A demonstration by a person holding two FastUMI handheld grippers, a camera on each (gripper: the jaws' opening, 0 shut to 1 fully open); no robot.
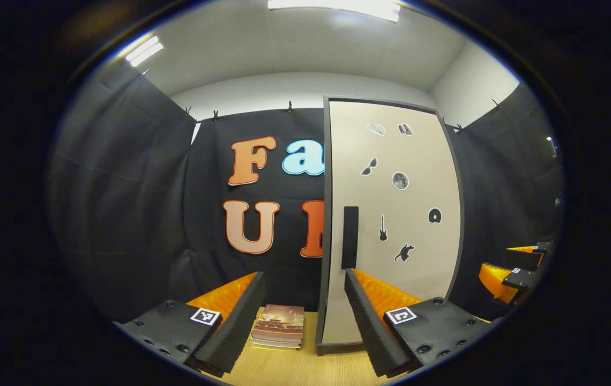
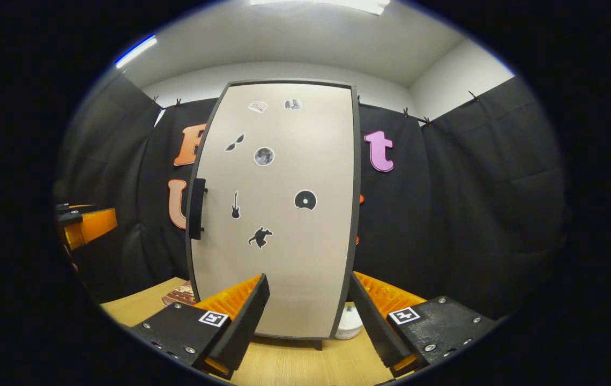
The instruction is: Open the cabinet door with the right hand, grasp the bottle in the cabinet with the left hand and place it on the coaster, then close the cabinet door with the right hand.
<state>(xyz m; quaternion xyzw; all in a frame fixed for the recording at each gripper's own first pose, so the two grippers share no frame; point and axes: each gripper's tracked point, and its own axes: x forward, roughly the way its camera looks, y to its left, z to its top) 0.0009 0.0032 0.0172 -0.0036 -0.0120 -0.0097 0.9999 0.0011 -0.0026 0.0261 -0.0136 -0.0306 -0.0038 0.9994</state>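
Observation:
A tall cabinet stands on the wooden table with its pale, sticker-covered door [image 1: 396, 214] [image 2: 284, 214] closed. A black vertical handle [image 1: 349, 237] [image 2: 197, 208] sits on the door's left edge. The closed door hides the cabinet's inside. My left gripper [image 1: 304, 276] is open and empty, held in front of the door's handle side and well short of it. My right gripper [image 2: 307, 280] is also open and empty, facing the middle of the door from a distance. Each gripper also appears at the edge of the other's view [image 1: 514, 268] [image 2: 83, 225].
A small stack of books [image 1: 278, 326] [image 2: 179, 294] lies on the wooden table [image 1: 295, 370] left of the cabinet. A small white round object [image 2: 349, 323] sits by the cabinet's right foot; I cannot tell what it is. Black cloth walls surround the booth.

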